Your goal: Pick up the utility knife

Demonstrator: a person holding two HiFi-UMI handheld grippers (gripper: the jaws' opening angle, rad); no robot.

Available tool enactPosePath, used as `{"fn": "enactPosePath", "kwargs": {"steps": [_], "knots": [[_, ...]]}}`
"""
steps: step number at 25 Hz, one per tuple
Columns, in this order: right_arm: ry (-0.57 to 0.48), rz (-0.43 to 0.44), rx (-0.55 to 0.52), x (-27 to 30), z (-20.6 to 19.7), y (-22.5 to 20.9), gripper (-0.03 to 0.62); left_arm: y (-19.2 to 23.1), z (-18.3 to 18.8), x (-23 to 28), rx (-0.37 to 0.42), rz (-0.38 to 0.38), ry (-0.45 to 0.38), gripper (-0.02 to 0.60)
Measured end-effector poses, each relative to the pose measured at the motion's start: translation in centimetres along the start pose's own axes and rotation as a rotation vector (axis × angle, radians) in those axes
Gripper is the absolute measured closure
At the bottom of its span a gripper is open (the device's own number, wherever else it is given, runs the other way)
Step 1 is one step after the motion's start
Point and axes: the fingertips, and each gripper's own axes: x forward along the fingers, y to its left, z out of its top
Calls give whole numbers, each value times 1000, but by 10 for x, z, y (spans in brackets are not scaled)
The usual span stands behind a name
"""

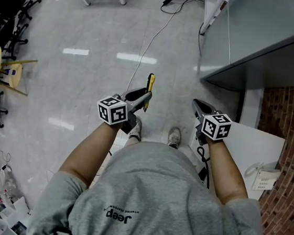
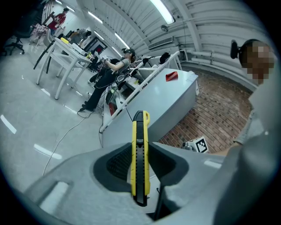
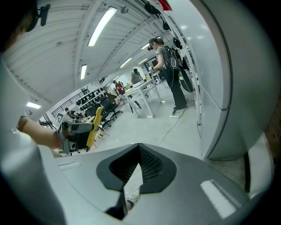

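Two grippers | we clamp left gripper (image 1: 143, 95) on utility knife (image 1: 150, 86), centre frame | right gripper (image 1: 198, 107) pinched together, empty, centre right

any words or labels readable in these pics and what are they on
"Jeep": on the grey shirt, upside down in the head view.
Small print line beside it: too small to read.
The left gripper and right gripper bear only square markers, no letters.
Utility knife: no readable print.
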Motion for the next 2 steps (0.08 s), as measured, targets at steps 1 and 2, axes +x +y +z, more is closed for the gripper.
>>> {"fn": "enactPosePath", "kwargs": {"steps": [1,2], "knots": [[0,0,-1,0,0,0,586,0,0,0,0,0,-1,466],[-1,1,-2,0,-1,1,585,-1,-1,0,0,-1,-1,466]]}}
